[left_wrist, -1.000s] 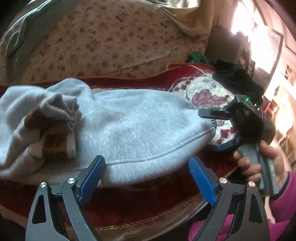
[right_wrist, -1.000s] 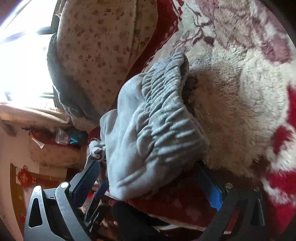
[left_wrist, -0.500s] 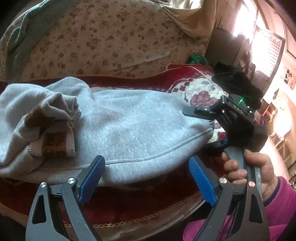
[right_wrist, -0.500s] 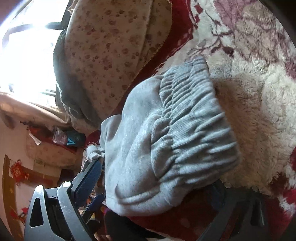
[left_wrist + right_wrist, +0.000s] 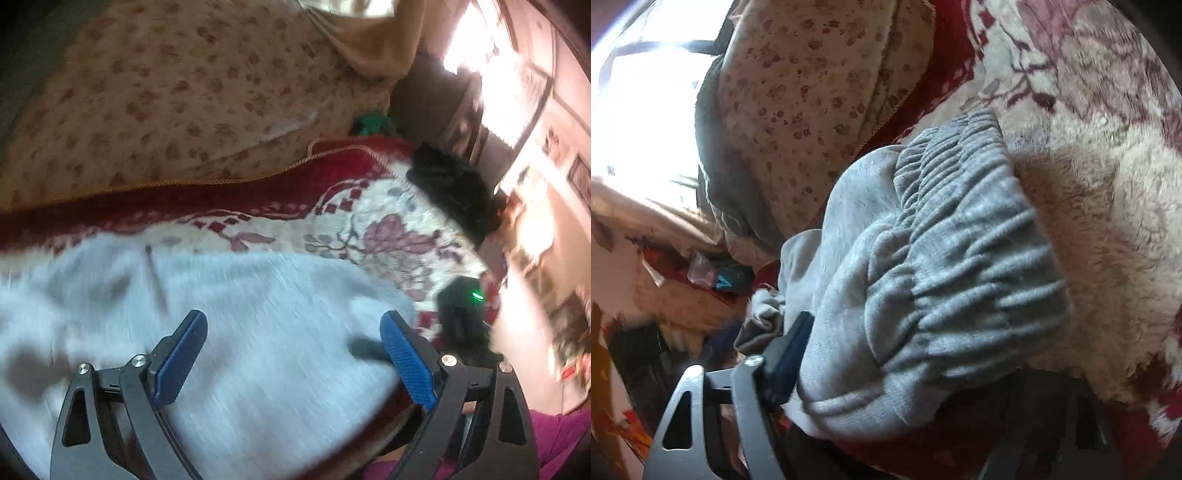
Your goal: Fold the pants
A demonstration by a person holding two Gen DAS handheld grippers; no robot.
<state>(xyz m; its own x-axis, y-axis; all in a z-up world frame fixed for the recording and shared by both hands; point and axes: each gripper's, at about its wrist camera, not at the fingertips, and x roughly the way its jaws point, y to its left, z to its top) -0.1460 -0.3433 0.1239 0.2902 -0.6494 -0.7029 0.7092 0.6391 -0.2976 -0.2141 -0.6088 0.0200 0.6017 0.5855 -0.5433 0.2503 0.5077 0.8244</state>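
Note:
Grey fleece pants (image 5: 258, 314) lie on a red and cream patterned blanket (image 5: 369, 221). My left gripper (image 5: 291, 354) is open, its blue pads spread wide just over the grey cloth; the view is blurred. In the right wrist view the ribbed elastic waistband (image 5: 960, 266) fills the space between my right gripper's fingers (image 5: 905, 369). The left finger (image 5: 790, 350) presses against the cloth; the right finger is hidden under the waistband. The right gripper's body with a green light (image 5: 465, 314) shows at the pants' right end.
A floral beige quilt (image 5: 166, 103) is piled behind the blanket. A black garment (image 5: 450, 188) lies at the blanket's far right corner, with a green item (image 5: 373, 123) behind it. A bright window (image 5: 646, 110) and cluttered furniture are beyond the bed.
My left gripper has moved forward over the pants, so the grey cloth now lies under its fingers. My right gripper has closed in around the waistband, which now covers its right finger.

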